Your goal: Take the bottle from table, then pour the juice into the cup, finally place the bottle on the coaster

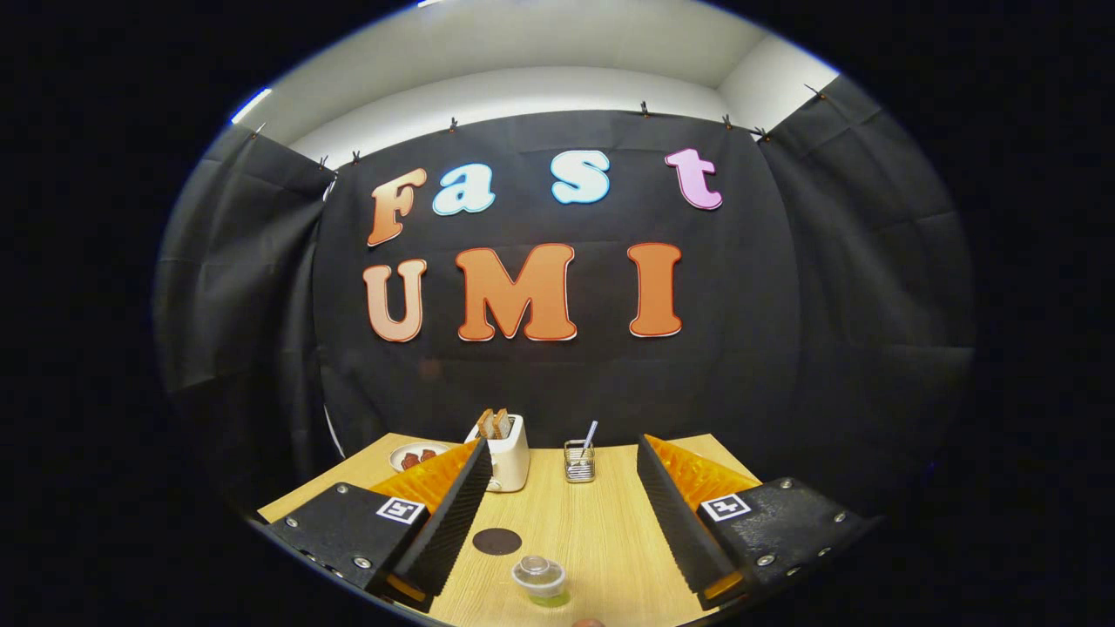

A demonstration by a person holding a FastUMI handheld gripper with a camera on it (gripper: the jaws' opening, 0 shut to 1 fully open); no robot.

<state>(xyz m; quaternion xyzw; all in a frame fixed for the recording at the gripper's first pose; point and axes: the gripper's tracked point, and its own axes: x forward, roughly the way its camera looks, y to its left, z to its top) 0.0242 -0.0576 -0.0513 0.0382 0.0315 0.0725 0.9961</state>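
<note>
My gripper (560,446) hovers over a light wooden table (601,531), open wide with nothing between its fingers. Between the fingers, close in, stands a small clear cup (540,580) with a little green liquid at its bottom. A dark round coaster (496,541) lies flat just left of and beyond the cup, close to the left finger. At the very near edge, right of the cup, a small brownish rounded thing (591,623) pokes into view; I cannot tell what it is.
At the table's far edge a cream toaster (503,457) with bread slices stands by the left fingertip. A wire holder (579,462) with a utensil is at the far middle. A white plate (416,455) of reddish food sits far left.
</note>
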